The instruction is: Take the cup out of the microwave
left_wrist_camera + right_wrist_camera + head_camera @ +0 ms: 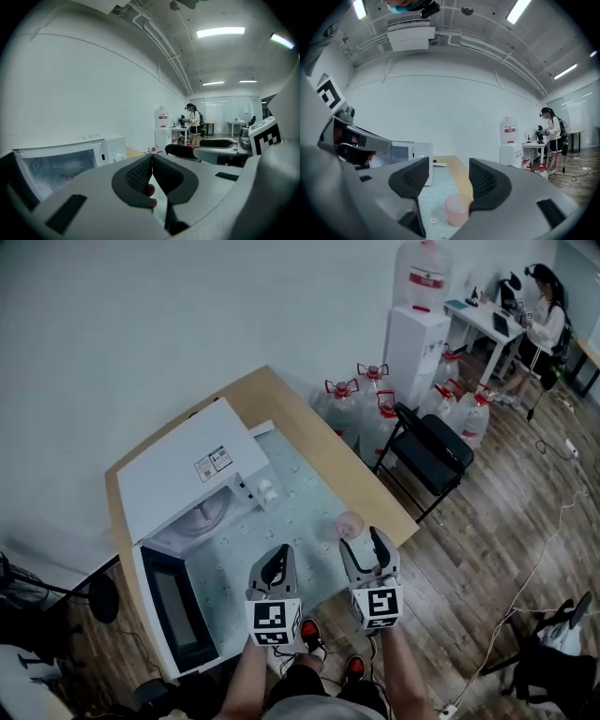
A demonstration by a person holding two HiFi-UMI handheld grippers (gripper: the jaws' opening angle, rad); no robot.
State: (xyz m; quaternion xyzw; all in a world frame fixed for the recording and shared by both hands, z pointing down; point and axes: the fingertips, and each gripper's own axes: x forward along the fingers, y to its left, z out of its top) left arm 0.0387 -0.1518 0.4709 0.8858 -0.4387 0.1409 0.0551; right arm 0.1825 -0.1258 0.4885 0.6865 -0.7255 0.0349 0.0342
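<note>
Left tongs [277, 557] pinched, right tongs [362, 545] parted, both near-level over table [286, 401].

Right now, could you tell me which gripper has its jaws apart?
The right gripper: its jaws stand apart, whereas on the left gripper they touch.

The cup [350, 523] is pale pink. The microwave [187, 474] is white, its door window [176, 604] dark. The desk [274, 390] is light wood; the mat [305, 488] on it is pale green with small white flowers. The left hand-held gripper [278, 554] and the right hand-held gripper [362, 542] are grey and black.
</note>
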